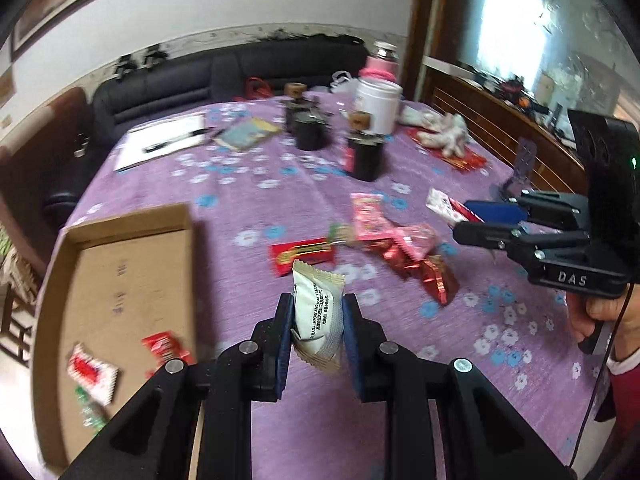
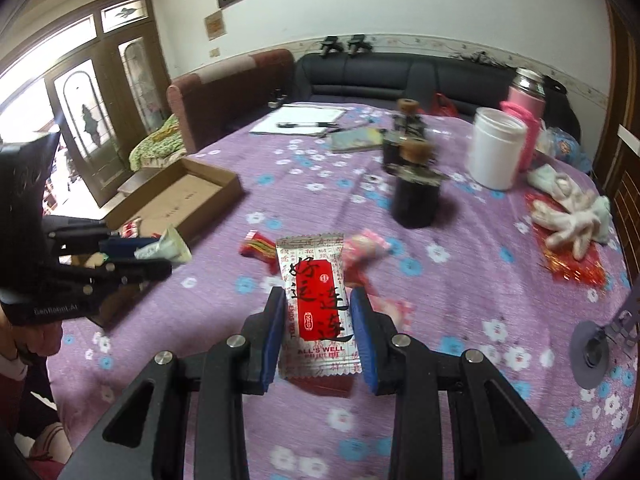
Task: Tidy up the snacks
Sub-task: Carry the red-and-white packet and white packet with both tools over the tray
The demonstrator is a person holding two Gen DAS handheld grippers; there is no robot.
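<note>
The left tool (image 1: pixel 317 316) was pinching a cream-white snack packet (image 1: pixel 318 316) by its flat sides, the blue pads pressed against the middle of the wrapper so that both crimped ends stuck out free, one ahead of the fingers and one back toward the camera. The packet was lifted clear of the purple flowered tabletop (image 1: pixel 256 184). Off to that tool's left lay the shallow cardboard box (image 1: pixel 120 272), with a few red and white wrappers already inside near its close corner.

The right tool (image 2: pixel 319 312) was likewise closed on a white and red packet (image 2: pixel 316 304) printed "ALL'S WELL", held by its long edges with the upper seal standing ahead of the fingertips. Just beyond and to either side of it a loose heap of snacks (image 2: pixel 360 256) remained on the cloth, pink and red wrappers overlapping.

These packets looked light and soft, their film glossy and probably slippery, the contents likely crushable. A hold across the filled middle, as both tools had, seemed safer than one on a thin crimped seal, which could slide out. A gentle squeeze should suffice. The overlapping ones in the heap would probably need taking at an exposed edge.
</note>
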